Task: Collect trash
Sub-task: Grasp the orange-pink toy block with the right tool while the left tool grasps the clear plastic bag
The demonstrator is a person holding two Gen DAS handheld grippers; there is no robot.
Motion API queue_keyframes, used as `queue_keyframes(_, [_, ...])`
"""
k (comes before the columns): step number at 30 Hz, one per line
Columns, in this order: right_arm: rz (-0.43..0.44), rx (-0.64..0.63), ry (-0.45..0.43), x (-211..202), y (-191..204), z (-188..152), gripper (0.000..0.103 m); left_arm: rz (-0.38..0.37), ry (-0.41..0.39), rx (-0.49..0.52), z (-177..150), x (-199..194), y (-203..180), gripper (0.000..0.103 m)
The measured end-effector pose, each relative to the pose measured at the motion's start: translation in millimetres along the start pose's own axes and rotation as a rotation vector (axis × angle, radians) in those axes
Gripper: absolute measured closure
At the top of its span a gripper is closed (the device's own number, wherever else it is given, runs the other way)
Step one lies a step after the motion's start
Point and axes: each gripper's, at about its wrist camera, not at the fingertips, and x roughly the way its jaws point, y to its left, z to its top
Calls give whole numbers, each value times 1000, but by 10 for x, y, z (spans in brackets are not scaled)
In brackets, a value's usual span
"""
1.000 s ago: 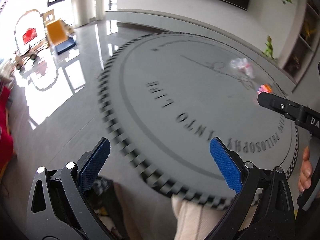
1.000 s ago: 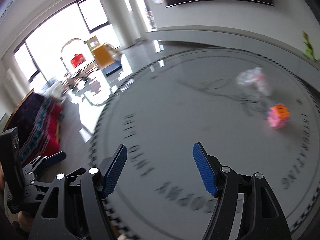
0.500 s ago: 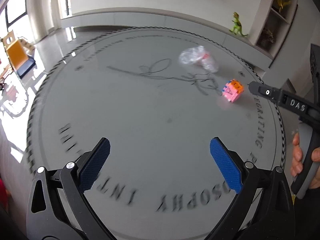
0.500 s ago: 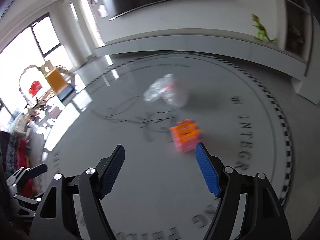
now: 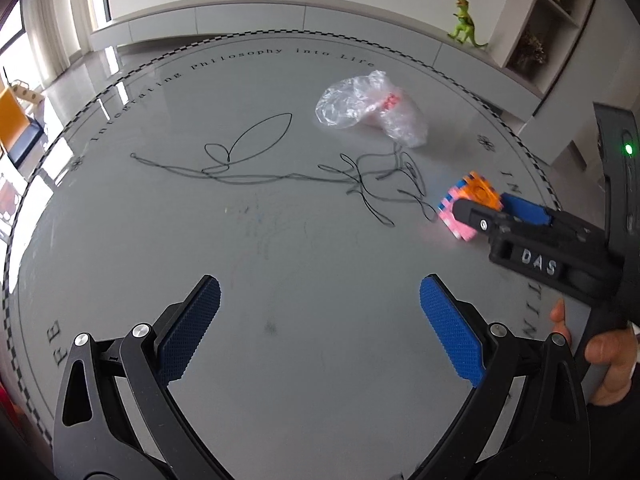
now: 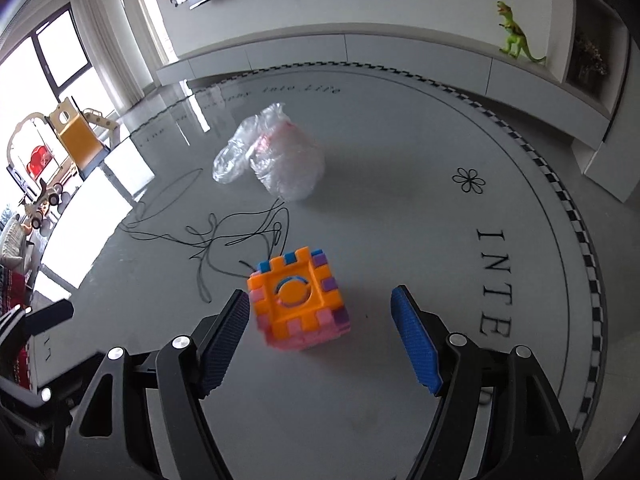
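Orange-and-pink foam cube [image 6: 299, 304] sits on the round grey mat [image 6: 420, 240], between the spread fingers of the right gripper [image 6: 320, 344], nearer the left pad, not gripped. Crumpled clear plastic bag [image 6: 276, 154] and black string [image 6: 224, 236] lie beyond. Left gripper [image 5: 320, 330] wide open, empty.

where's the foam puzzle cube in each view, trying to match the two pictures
Left wrist view: the foam puzzle cube sits at the right edge, partly behind the right tool.
Right wrist view: the cube sits at lower centre, between that tool's open fingers.
Shared landmark: the crumpled plastic bag lies beyond the cube in both.
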Motion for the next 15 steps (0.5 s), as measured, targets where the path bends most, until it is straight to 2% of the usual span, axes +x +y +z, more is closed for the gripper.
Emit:
queue_keyframes(1, [-4, -1, 2, 24, -16, 10, 31, -1, 1, -4, 41, 35, 6, 6])
queue_keyframes(2, [4, -1, -2, 34, -37, 21, 42, -1, 2, -7, 90, 79, 10, 6])
queue_keyframes(3, [21, 8, -1, 43, -67, 35, 58, 1, 1, -10, 153, 131, 9, 6])
queue_keyframes(7, [19, 87, -33, -18, -270, 76, 61, 8, 1, -11, 400, 337, -71, 6])
queue_keyframes(10, [-5, 132, -60, -67, -432, 58, 61, -18, -5, -26, 589, 460, -169, 6])
queue_keyframes(15, [-54, 173, -75, -50, -629, 117, 61, 13, -23, -9, 864, 658, -381, 6])
